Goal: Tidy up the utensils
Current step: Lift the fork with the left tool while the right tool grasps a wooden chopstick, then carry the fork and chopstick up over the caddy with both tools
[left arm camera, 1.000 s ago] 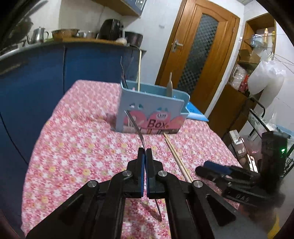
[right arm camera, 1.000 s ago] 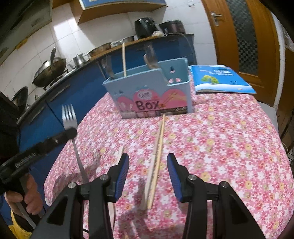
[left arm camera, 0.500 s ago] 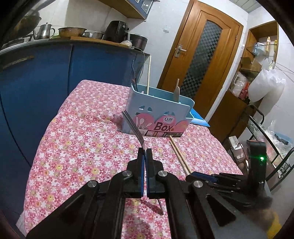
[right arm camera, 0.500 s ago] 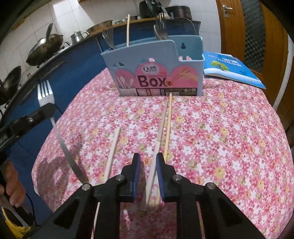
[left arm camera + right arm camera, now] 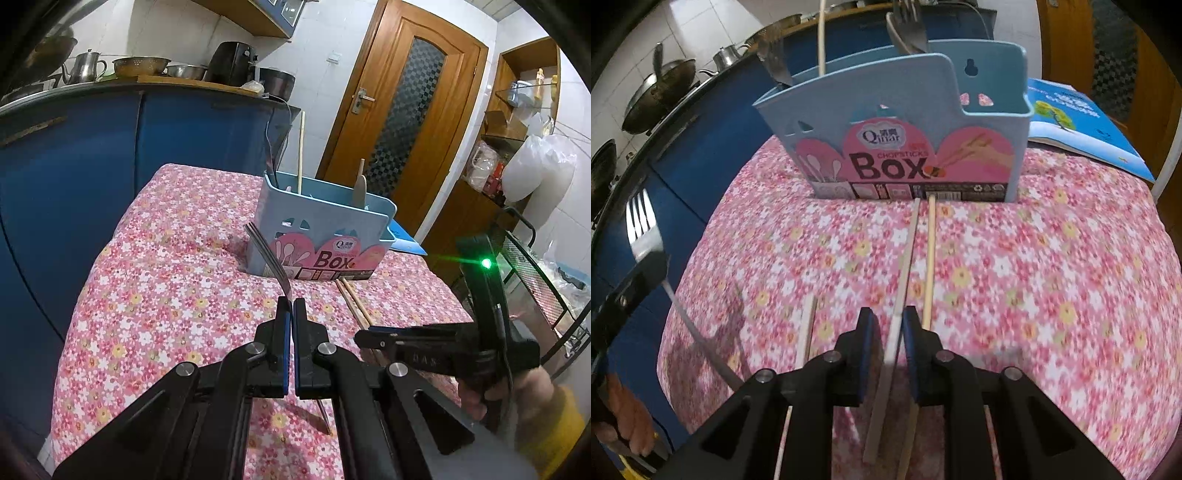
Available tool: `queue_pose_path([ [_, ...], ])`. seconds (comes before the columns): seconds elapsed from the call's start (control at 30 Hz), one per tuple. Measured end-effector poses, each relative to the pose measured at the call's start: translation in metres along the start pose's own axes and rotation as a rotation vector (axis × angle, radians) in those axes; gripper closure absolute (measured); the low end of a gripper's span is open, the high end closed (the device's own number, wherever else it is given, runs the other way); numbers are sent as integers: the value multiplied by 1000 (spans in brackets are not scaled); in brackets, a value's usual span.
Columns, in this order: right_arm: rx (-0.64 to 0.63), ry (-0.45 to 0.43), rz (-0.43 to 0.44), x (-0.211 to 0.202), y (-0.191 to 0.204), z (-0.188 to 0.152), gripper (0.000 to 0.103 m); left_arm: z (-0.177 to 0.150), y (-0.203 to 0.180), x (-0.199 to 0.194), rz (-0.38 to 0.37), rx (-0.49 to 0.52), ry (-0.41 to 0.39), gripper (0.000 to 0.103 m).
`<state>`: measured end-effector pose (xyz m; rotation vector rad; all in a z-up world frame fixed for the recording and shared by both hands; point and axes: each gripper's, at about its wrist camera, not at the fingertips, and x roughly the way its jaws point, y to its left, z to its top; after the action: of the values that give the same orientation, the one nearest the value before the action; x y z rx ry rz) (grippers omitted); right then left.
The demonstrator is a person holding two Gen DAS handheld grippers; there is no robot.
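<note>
My left gripper point(image 5: 291, 306) is shut on a metal fork point(image 5: 266, 252), tines pointing up and away toward the light blue utensil box point(image 5: 321, 236). From the right wrist view the fork point(image 5: 641, 221) stands at the left, above the table edge. My right gripper point(image 5: 888, 321) sits low over the flowered tablecloth, its jaws closing around a pale chopstick point(image 5: 905, 266). The right pad is at the stick and a small gap shows on the left. A second chopstick point(image 5: 929, 266) lies just right of it and a third chopstick point(image 5: 807, 332) to the left. The box point(image 5: 897, 147) holds forks, a spoon and a chopstick.
A blue book point(image 5: 1071, 114) lies right of the box. Blue cabinets point(image 5: 74, 184) with pots on the counter run along the table's left side. A wooden door point(image 5: 406, 129) and shelves point(image 5: 517, 147) stand behind. A hand point(image 5: 517, 391) holds the right gripper point(image 5: 364, 334).
The right gripper's jaws have narrowed from wide apart to close around one chopstick, and it has moved forward and lower toward the box. The left gripper has kept the fork about still.
</note>
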<state>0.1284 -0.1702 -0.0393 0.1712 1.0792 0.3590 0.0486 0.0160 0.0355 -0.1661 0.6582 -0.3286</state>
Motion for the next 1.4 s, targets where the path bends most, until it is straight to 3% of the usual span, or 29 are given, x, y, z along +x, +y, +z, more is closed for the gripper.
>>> queue_pose_path([
  [0.23,-26,23,-9,3,3,11,95,8,-4,5,18,27,-19,103],
  [0.53,5,-217,123,-52,-4,-6,95,26,-7,-4,33,46,-78,103],
  [0.9,-31,-529,91,-109,-10,8,95,74,-24,-14,48,99,-185,103],
  [1.1,-30,-594,87,-114,-13,23,95,114,-34,-11,91,144,-273,103],
  [1.4,-46,-648,83,-110,-17,42,95,152,-35,22,134,158,-306,103],
])
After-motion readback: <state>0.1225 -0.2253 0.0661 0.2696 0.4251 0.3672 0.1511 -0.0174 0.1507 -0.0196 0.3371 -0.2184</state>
